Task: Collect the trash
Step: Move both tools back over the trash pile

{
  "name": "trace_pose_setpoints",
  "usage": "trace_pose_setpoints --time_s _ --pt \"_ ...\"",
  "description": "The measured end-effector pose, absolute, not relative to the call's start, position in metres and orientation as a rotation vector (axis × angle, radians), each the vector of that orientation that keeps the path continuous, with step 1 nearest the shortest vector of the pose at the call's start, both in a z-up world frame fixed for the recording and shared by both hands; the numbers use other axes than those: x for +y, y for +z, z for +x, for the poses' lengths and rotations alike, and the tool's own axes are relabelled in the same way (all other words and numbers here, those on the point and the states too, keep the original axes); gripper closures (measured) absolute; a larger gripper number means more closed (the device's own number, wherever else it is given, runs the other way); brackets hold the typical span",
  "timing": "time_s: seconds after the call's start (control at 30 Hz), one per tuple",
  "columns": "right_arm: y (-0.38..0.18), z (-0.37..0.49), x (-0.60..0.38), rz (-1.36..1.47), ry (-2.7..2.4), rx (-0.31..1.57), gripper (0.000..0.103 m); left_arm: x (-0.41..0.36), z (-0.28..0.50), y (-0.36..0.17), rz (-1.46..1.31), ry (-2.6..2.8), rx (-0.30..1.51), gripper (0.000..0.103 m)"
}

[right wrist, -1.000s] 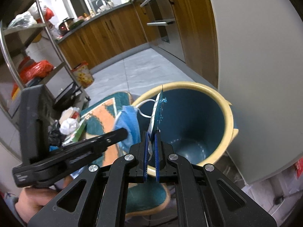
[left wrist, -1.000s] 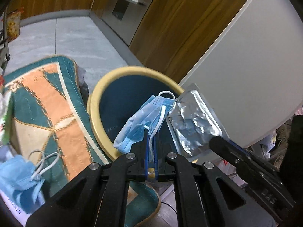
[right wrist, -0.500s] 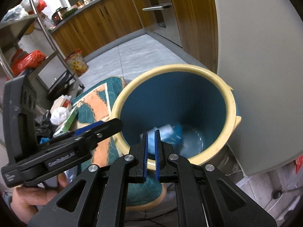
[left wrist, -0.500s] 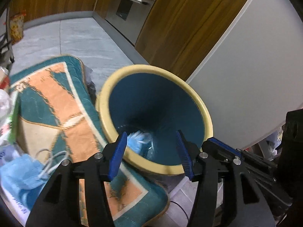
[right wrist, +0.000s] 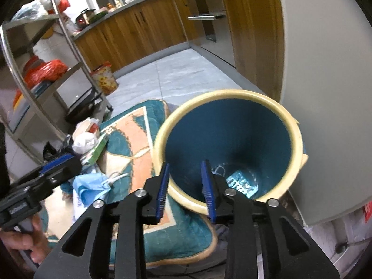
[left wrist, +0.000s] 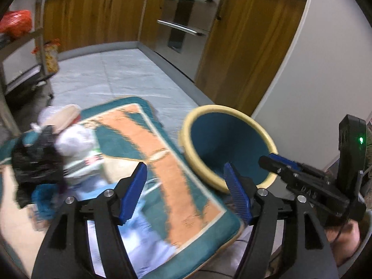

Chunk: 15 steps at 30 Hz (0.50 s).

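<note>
We had dropped both pieces into the round blue cream-rimmed plastic bin (right wrist: 295,125); left gripper (left wrist: 188,189) and right gripper (right wrist: 186,189) were spread empty, a blue mask (right wrist: 89,187) remaining beside the bin.

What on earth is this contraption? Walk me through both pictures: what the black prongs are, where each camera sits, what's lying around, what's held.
No robot: a person holds two hand grippers, each with a fisheye camera looking along its blue-padded fingers. One picture looks from the left gripper, the other from the right gripper. Both are open and hold nothing. Ahead stands a blue bin with a cream rim; a foil pack lies at its bottom. Beside the bin, on a patterned rug, lie a blue face mask and a pile of bagged rubbish.
</note>
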State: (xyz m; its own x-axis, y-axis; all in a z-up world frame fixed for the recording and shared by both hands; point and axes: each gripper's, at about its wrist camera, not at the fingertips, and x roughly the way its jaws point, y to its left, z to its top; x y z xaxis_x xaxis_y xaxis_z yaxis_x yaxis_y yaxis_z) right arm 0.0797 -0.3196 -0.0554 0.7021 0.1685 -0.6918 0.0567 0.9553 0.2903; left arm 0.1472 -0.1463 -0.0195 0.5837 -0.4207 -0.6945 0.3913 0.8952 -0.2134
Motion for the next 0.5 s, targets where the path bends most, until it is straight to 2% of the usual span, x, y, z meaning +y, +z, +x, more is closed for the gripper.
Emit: trace_pose_setpoints --time_s 0.27,0.33,0.4,0.5 --pt "-0.048 0.084 -0.294 0.279 0.138 0.777 0.055 -0.076 0.128 -0.004 0.031 -0.338 0.78 0.029" --pt "-0.046 0.085 -0.285 0.273 0.161 0.773 0.053 -0.058 0.125 -0.003 0.024 -0.308 0.778 0.027" --pt "-0.043 0.088 -0.278 0.271 0.182 0.773 0.052 -0.039 0.124 -0.002 0.014 -0.273 0.779 0.02" --pt "-0.039 0.089 -0.264 0.258 0.217 0.765 0.049 -0.021 0.127 -0.003 0.006 -0.236 0.777 0.019"
